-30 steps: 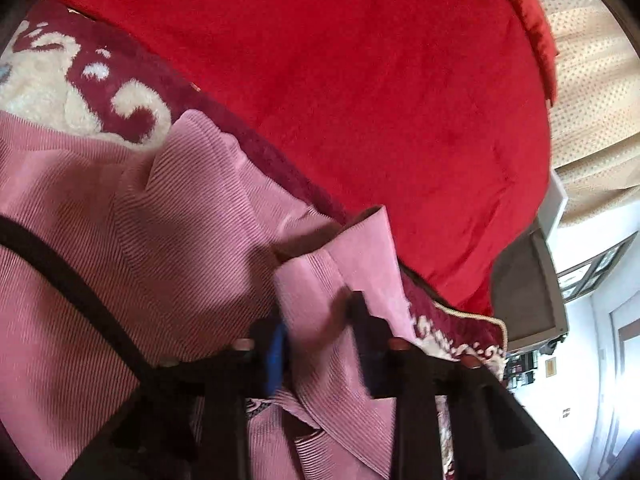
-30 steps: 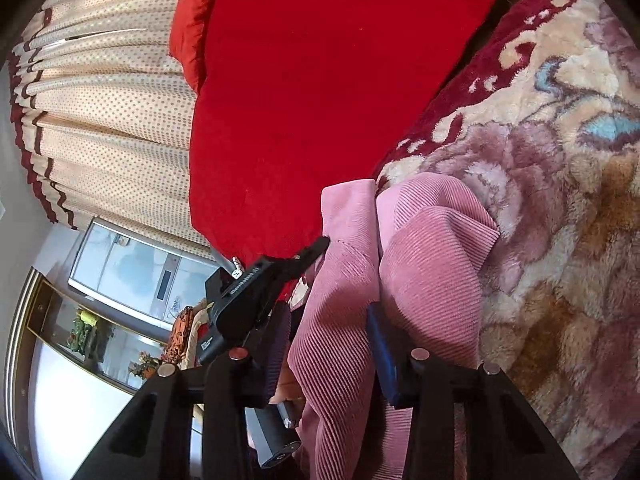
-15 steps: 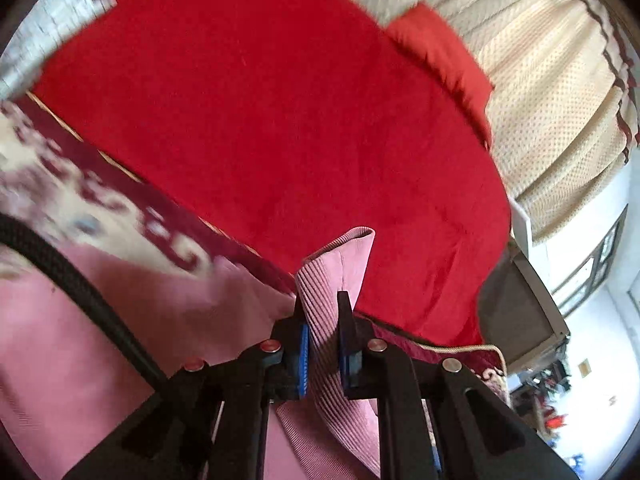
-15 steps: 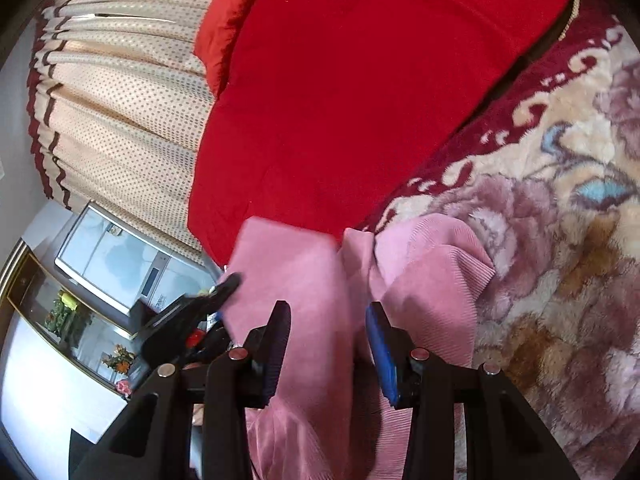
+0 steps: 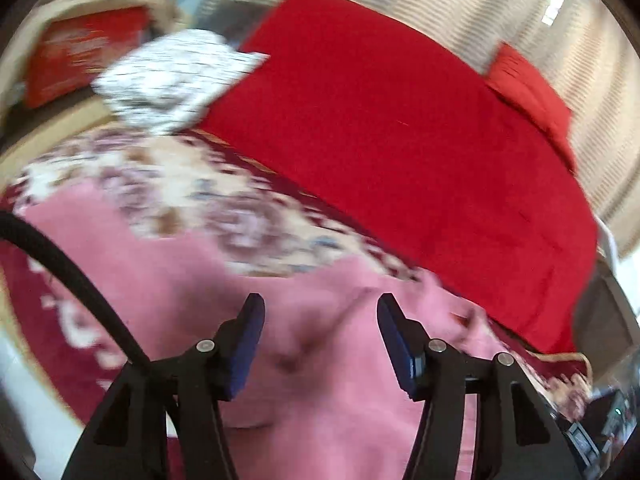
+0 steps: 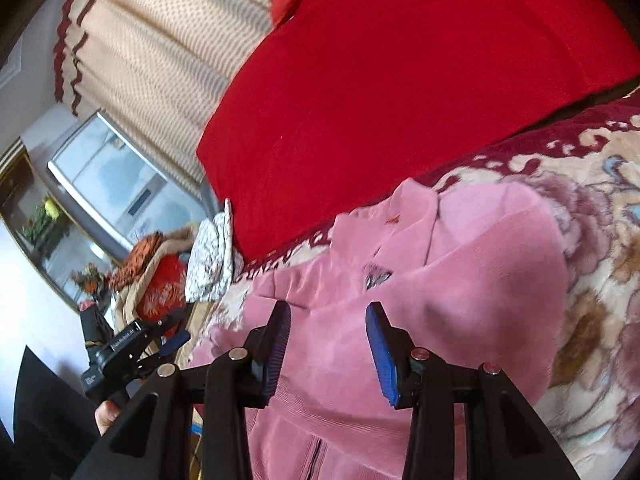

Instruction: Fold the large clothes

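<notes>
The pink corduroy garment (image 6: 420, 308) lies spread on the floral blanket (image 6: 600, 280), near the blanket's dark red border where it meets the plain red cover (image 6: 400, 80). In the right wrist view its collar end lies closest to that border, with a small label showing at the neck, and a zip runs down toward the lower edge of the picture. The left gripper (image 5: 320, 340) hangs above the pink cloth with its 2 blue-padded fingers (image 5: 246, 344) standing well apart; its jaws have just been opening, and nothing is caught between them, the cloth lying loose below. The left wrist view is blurred, so finer folds cannot be made out. The right gripper (image 6: 328, 344) is also above the garment, partly open, and its pads press on nothing; the cloth seen between them lies underneath. At the lower left of the right wrist view the left gripper shows from the side, beyond the garment's edge, with part of a hand (image 6: 106, 416) under it. Past the far corner of the blanket rests a white patterned cloth (image 5: 168, 80), and a dotted cream curtain (image 6: 160, 48) hangs behind the red cover.
</notes>
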`<state>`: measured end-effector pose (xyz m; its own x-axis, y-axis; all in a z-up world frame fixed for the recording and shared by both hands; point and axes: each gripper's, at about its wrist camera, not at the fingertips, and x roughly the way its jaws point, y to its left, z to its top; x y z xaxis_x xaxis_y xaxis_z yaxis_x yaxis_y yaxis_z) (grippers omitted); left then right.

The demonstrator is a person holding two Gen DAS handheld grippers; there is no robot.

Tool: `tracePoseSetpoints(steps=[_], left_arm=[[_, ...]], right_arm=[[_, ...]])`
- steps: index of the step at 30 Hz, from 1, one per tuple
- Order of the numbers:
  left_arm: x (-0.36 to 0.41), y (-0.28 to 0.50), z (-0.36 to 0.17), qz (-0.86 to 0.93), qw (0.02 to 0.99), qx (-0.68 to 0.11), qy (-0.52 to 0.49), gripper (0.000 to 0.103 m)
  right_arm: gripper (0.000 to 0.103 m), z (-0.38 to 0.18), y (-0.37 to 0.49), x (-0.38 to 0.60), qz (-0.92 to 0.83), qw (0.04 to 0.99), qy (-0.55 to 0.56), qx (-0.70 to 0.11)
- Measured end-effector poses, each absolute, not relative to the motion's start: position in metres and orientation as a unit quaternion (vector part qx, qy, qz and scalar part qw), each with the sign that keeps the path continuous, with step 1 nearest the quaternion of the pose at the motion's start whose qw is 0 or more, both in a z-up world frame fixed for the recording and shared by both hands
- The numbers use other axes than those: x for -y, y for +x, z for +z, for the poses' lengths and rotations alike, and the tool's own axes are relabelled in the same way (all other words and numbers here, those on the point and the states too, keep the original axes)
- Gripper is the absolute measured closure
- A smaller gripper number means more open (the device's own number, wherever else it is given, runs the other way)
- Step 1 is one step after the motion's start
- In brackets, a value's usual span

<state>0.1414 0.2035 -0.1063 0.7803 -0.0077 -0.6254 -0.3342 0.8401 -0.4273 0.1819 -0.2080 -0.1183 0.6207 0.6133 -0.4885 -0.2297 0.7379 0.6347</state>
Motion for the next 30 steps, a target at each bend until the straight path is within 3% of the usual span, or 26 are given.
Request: tracePoseSetpoints(steps=[4, 7, 12, 15, 26, 27, 28, 29, 30], left_arm=[[-0.264, 0.112, -0.122, 0.192, 0.882, -0.296, -0.313, 0.029], [-0.305, 0.09, -0.143, 0.257, 0.85, -0.284, -0.362, 0.028], [-0.354, 0.072, -0.176, 0.284, 0.809, -0.281, -0.43, 0.028], [-0.372, 0.074, -0.189, 0.264, 0.798, -0.27, -0.469, 0.024], [-0.403, 0.082, -0.22, 0.254, 0.773, -0.247, -0.526, 0.025], [-0.404, 0.083, -0.22, 0.251, 0.779, -0.24, -0.522, 0.036], [-0.404, 0.087, -0.219, 0.243, 0.787, -0.238, -0.515, 0.057], [-0.405, 0.093, -0.218, 0.233, 0.797, -0.245, -0.501, 0.068], [-0.404, 0.097, -0.218, 0.233, 0.802, -0.253, -0.488, 0.086]], right_arm=[[0.06, -0.139, 0.187, 0.198, 0.224, 0.849, 0.25, -0.41], [0.06, -0.167, 0.203, 0.186, 0.192, 0.825, 0.214, -0.487], [0.059, -0.152, 0.196, 0.182, 0.219, 0.837, 0.221, -0.451], [0.041, -0.142, 0.19, 0.184, 0.23, 0.844, 0.236, -0.423], [0.04, -0.145, 0.197, 0.177, 0.237, 0.835, 0.253, -0.428], [0.04, -0.145, 0.197, 0.176, 0.237, 0.834, 0.253, -0.428], [0.04, -0.146, 0.198, 0.176, 0.238, 0.835, 0.253, -0.428], [0.04, -0.146, 0.198, 0.176, 0.238, 0.835, 0.252, -0.427], [0.04, -0.146, 0.198, 0.175, 0.238, 0.837, 0.25, -0.425]])
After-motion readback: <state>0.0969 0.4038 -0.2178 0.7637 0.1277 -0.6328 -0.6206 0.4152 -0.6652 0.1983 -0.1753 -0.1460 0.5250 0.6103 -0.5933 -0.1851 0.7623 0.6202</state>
